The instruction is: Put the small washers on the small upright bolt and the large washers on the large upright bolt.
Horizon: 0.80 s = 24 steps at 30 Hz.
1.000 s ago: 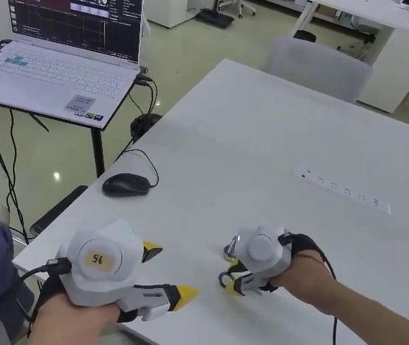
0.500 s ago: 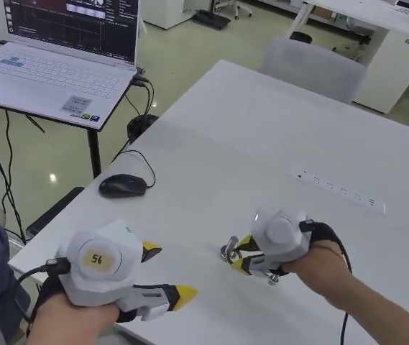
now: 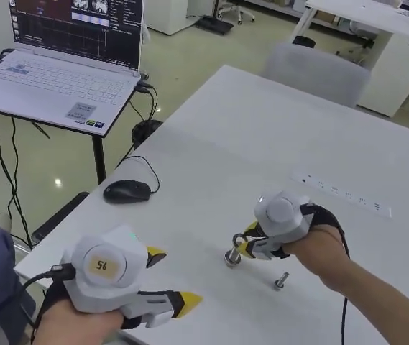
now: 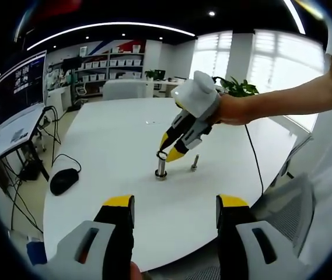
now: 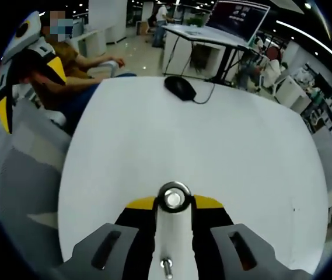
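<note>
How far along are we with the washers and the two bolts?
Done: hard to tell; the wide base of the large bolt could be its head or stacked washers. In hand: the right tool holds a washer over that bolt's top, not yet released. Left: the small bolt looks bare; the left tool is open, idle.

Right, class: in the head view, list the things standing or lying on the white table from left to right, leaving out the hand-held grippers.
Black mouse → large upright bolt → small upright bolt → white power strip.
</note>
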{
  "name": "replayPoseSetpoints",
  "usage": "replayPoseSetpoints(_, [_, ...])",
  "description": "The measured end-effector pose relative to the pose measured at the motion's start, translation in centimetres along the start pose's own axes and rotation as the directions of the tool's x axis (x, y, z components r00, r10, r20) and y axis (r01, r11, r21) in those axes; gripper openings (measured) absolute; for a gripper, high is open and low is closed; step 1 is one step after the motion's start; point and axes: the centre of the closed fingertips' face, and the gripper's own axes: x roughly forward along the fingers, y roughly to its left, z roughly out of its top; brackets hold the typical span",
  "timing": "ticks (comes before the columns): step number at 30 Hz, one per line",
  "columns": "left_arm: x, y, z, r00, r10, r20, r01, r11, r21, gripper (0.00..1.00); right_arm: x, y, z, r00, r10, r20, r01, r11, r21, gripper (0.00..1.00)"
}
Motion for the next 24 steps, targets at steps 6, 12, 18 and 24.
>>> replayPoseSetpoints(6, [-0.1,0.1,0.0,1.0000,0.002,-0.004,-0.002,1.000,0.001,0.55,0.3,0.1,-0.3,0.9998,0.013,-0.014,-0.013,1.000,0.004,0.23])
replayPoseSetpoints(12, [0.1,-0.1,0.0,1.0000,-0.003,-0.007,0.003,1.000,0.001,0.55,0.7,0.1,-0.8,0.9993,0.020,-0.032,-0.020,1.000,0.005,0.23])
replayPoseSetpoints(18, [0.3,-0.1,0.0,0.9999,-0.006,-0.008,0.006,1.000,0.001,0.56,0.9,0.2,-1.0,0.9987,0.027,-0.042,-0.027,1.000,0.000,0.23])
replayPoseSetpoints(24, [0.4,-0.1,0.0,0.9999,-0.008,-0.009,0.008,1.000,0.000,0.56,1.5,0.3,-1.1,0.9981,0.036,-0.051,-0.036,0.999,0.003,0.23])
